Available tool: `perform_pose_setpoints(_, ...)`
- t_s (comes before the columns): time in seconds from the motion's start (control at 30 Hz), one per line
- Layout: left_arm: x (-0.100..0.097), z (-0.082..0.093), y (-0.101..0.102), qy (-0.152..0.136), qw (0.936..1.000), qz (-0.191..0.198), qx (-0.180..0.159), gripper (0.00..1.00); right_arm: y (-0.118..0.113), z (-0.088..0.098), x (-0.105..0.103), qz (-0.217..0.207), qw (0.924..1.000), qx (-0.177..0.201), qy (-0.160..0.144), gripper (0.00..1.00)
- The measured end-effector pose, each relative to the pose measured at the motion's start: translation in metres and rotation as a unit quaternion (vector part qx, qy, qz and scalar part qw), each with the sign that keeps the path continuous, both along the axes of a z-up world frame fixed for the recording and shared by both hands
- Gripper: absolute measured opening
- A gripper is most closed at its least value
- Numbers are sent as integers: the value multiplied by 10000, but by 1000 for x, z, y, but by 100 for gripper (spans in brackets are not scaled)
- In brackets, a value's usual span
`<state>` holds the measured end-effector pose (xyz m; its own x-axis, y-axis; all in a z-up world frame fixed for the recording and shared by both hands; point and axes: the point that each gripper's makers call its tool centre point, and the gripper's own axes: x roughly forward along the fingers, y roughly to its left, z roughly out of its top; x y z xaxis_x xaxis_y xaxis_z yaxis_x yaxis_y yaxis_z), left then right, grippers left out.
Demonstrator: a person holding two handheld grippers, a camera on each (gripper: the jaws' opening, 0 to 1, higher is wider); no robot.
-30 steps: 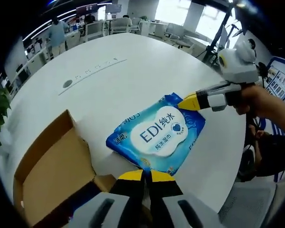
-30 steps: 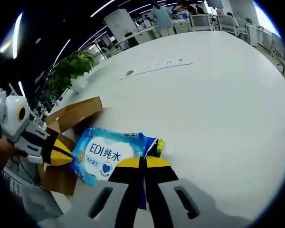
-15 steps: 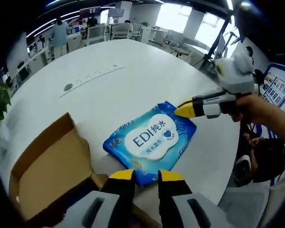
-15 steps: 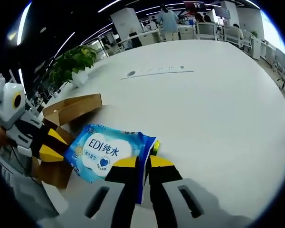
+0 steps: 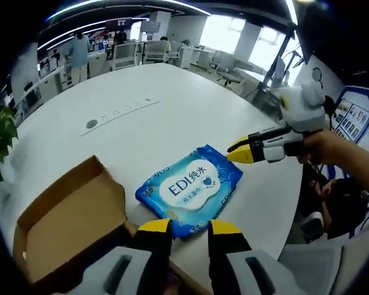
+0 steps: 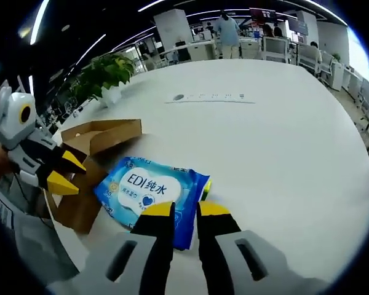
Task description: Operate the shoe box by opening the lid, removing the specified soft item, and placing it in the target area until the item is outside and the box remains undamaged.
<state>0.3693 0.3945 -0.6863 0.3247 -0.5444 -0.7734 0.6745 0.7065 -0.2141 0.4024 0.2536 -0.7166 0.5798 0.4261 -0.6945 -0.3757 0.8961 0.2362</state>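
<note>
The wipes pack point(image 5: 192, 191) lies on the desk point(image 5: 172, 117) at frame centre, beside the open box point(image 5: 67, 221); both grippers' fingers point(image 5: 155, 228) parted, empty. Placing looks done; next, withdraw.

Bare white table point(image 5: 190, 104) lies beyond wipes pack point(image 5: 190, 190) and open box point(image 5: 67, 215).

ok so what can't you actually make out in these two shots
- Shoe box interior: cut off by the left gripper view's lower edge; in the right gripper view its flap hides it.
- Wet wipes pack: near edge hidden behind the right gripper.
- Small print on the pack: too small.
- Strip on the table: too small to identify.
</note>
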Motion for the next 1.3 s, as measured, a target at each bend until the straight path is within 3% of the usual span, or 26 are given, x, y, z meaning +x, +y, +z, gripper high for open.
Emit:
perform_pose_setpoints(0.57, -8, 14, 38, -172, 9998, 66, 1, 26, 22, 37, -17, 431, 9987, -154, -227, 20)
perform_pose_setpoints(1.0, -14, 17, 75, -289, 9995, 108, 13, 30, 58, 59, -27, 1085, 9928, -310, -411, 23)
perform_pose_setpoints(1.3, -25, 9, 96, -255, 9997, -24, 60, 30, 91, 70, -32, 1575, 9853, -411, -511, 25)
